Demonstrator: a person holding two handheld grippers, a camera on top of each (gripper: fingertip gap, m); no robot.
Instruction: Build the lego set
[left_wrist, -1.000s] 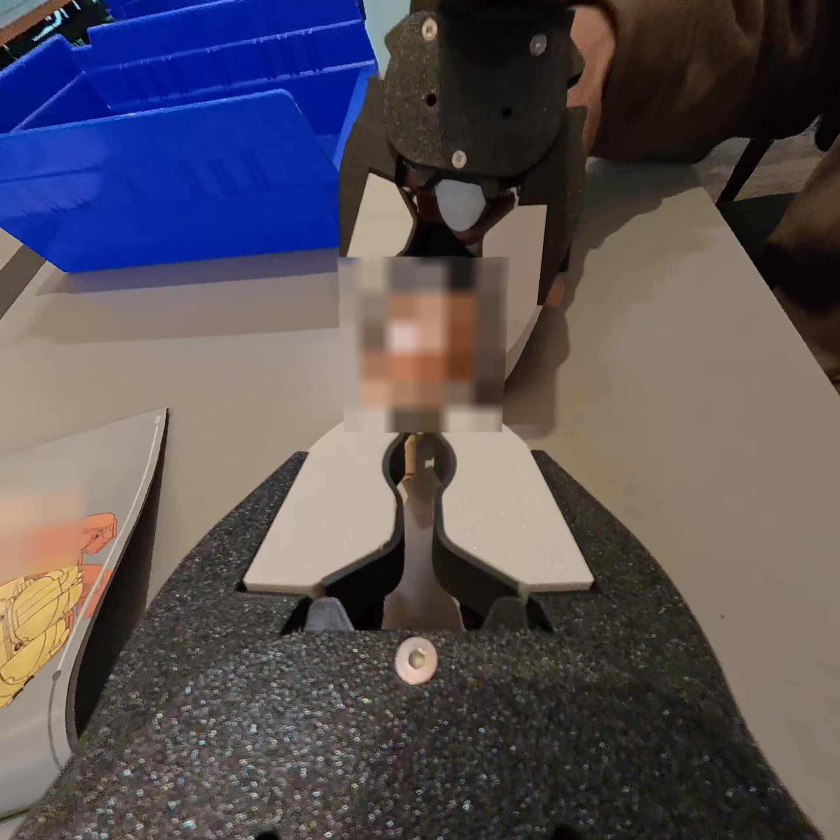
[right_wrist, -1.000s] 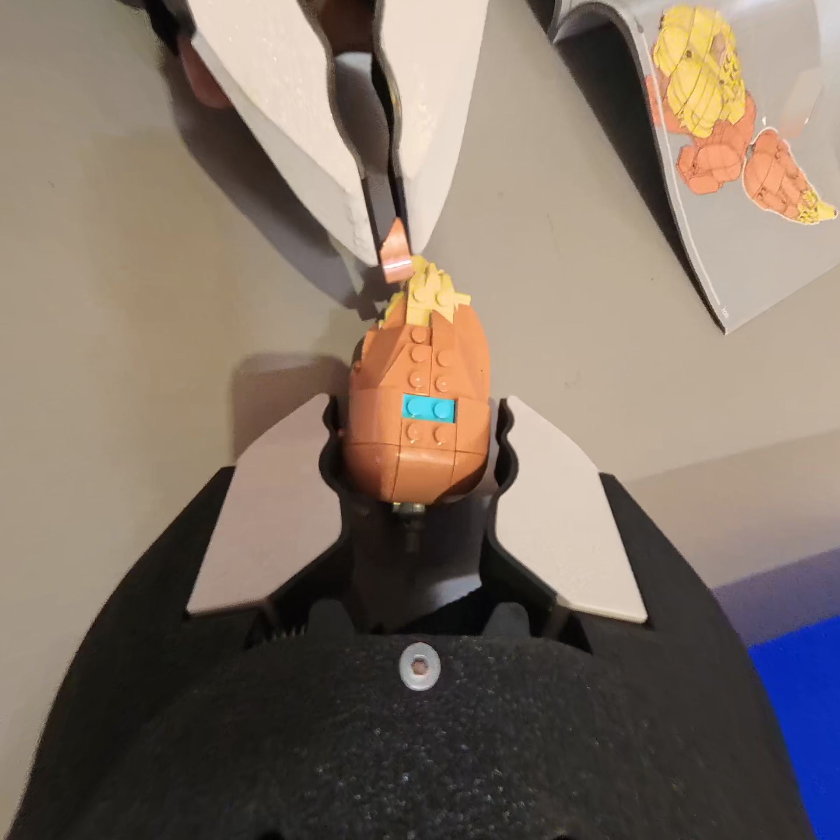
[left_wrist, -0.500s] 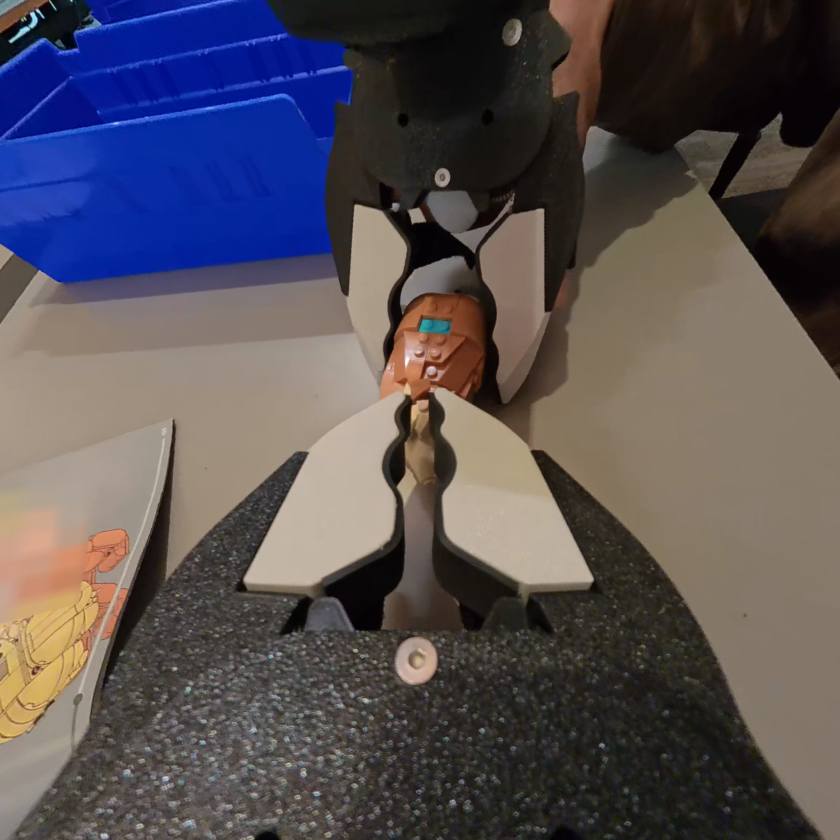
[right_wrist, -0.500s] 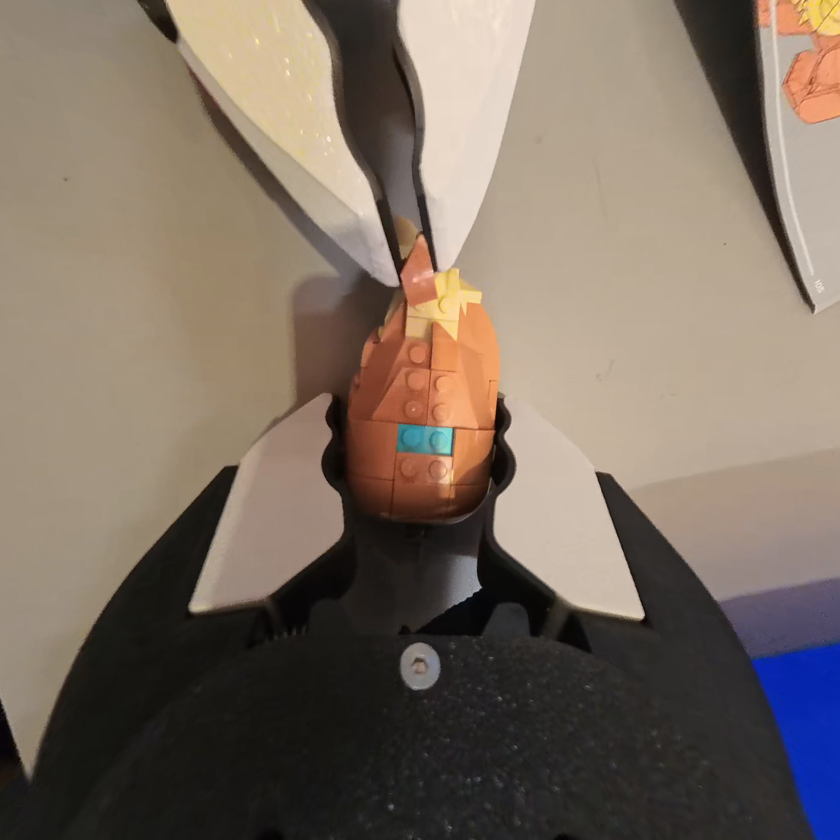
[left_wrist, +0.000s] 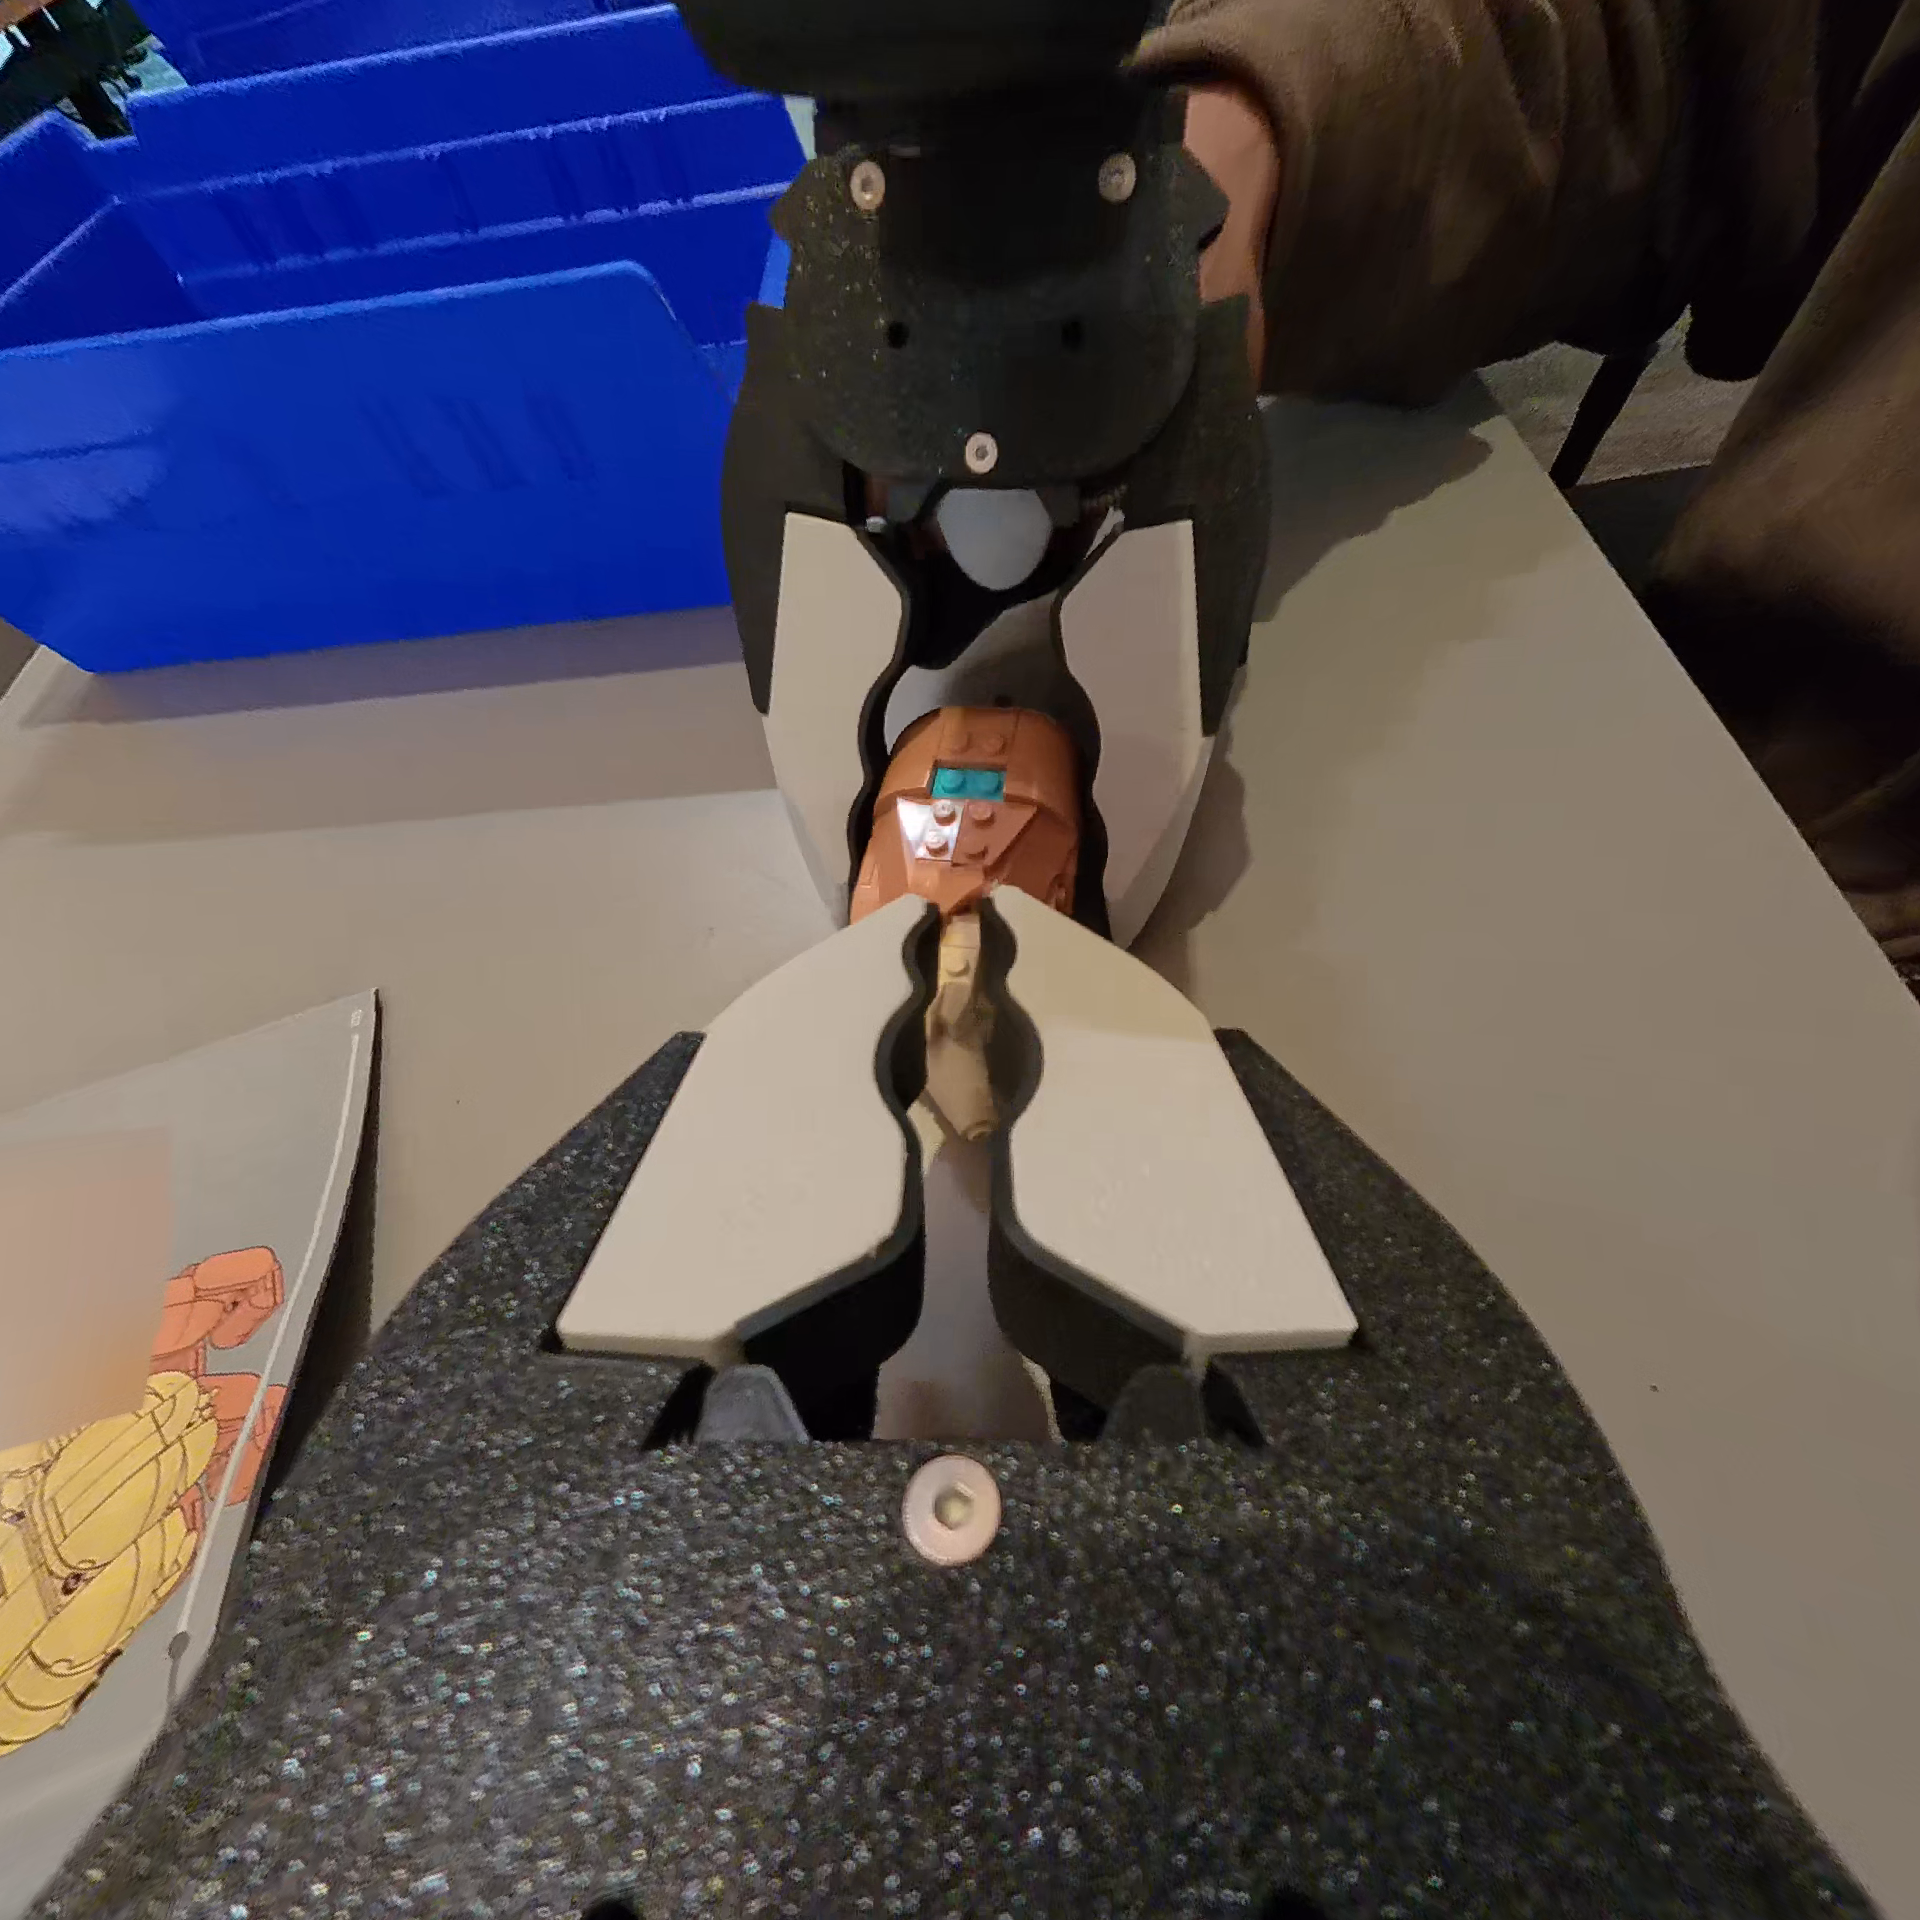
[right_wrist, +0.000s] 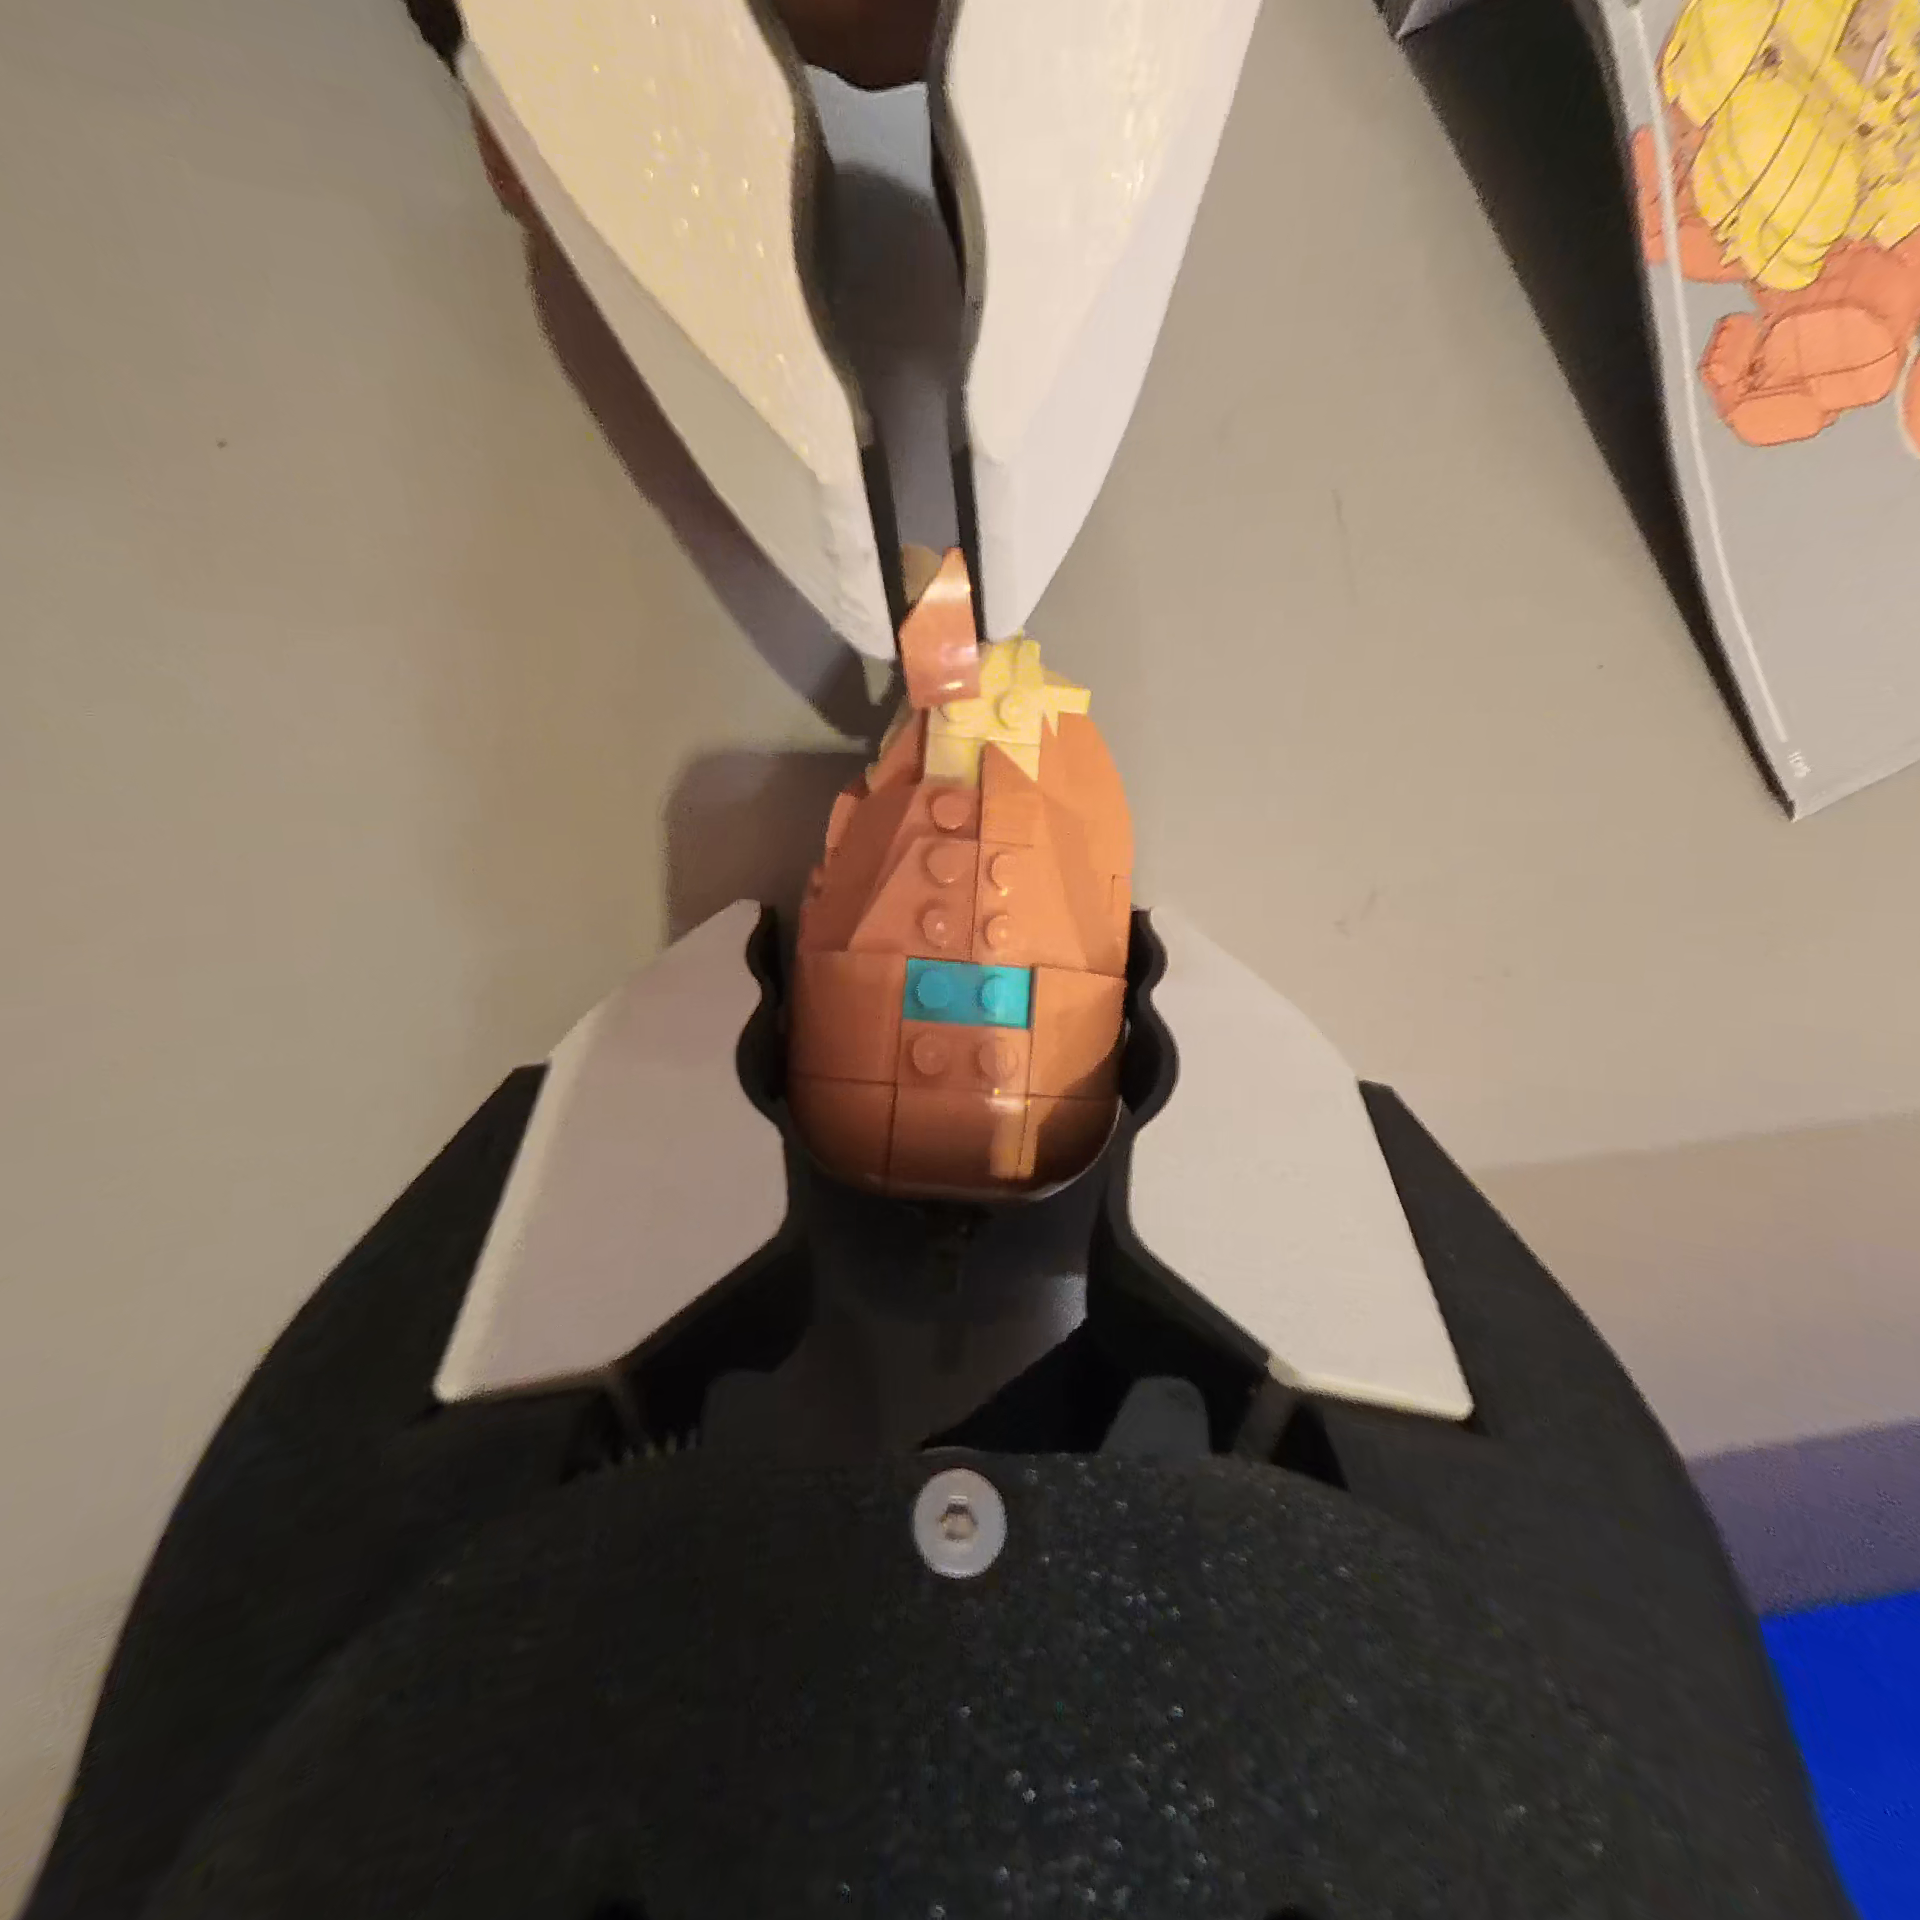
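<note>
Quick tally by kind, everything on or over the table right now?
Tongs: 2 (left, right)
Brown lego egg-shaped build: 1
Loose small brown lego piece: 1
Instruction booklet: 1
Blue bins: 3 or more
Total: 8 or more

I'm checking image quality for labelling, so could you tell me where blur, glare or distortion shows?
Left wrist view: wide-angle stretch, glare on the brown lego model, a blur patch over the booklet. Right wrist view: left gripper soft and overexposed.
</note>
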